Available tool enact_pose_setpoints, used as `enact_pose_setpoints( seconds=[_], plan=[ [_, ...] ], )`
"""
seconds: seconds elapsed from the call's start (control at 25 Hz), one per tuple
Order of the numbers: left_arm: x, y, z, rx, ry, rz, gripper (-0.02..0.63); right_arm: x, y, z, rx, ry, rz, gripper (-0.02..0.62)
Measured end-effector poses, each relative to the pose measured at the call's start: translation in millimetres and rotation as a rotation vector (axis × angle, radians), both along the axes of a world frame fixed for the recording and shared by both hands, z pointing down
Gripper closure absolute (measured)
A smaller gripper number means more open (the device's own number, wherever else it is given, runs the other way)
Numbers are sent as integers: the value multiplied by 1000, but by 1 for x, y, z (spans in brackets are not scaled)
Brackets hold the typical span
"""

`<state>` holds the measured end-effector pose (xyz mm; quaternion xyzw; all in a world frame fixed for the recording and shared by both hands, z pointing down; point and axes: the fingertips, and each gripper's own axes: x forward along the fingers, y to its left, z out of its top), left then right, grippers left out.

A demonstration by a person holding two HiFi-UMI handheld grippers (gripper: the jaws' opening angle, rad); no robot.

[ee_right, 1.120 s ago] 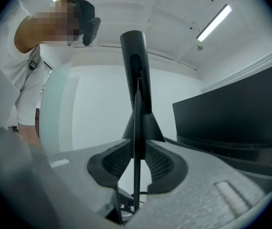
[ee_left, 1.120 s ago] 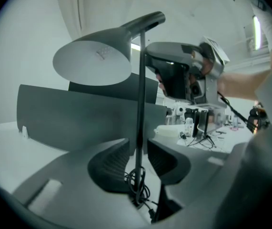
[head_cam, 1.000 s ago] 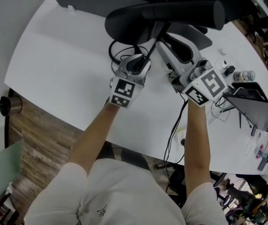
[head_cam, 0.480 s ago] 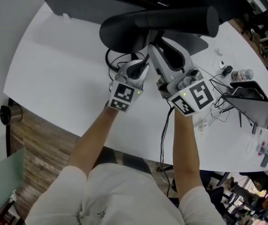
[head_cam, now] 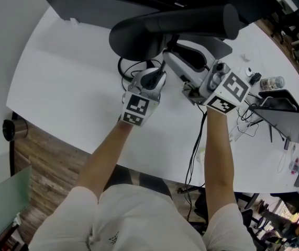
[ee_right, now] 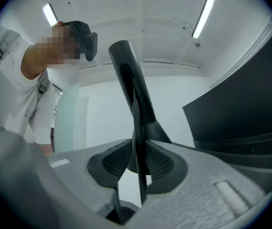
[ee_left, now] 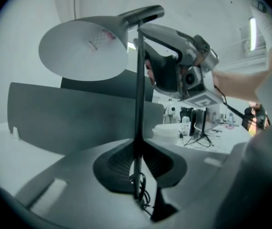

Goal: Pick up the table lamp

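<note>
Pinched at its thin stem (ee_left: 138, 104) by the left gripper (ee_left: 136, 168), jaws just closed, and the right gripper (ee_right: 138, 163), likewise clamped, a black table lamp (head_cam: 154, 33) upright at the middle of the white table (head_cam: 70, 77), probably stiff, slick and top-heavy, best held low on the stem

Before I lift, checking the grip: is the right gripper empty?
No, the right gripper is shut on the thin stem of the table lamp.
</note>
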<state>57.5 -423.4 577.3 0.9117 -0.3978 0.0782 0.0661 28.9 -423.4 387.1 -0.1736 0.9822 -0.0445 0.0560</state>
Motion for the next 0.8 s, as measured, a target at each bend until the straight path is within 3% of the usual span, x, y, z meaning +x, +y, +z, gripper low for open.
enact_pose_setpoints(
  seconds=[0.16, 0.48, 0.8],
  plan=[
    [-1, 1, 1, -6, 6, 6, 554, -1, 1, -1, -47, -55, -124, 509],
    [-1, 2, 1, -19, -6, 8, 557, -9, -1, -3, -61, -39, -283, 525],
    [-1, 2, 2, 2, 10, 31, 558, -8, 1, -4, -17, -49, -296, 543]
  ],
)
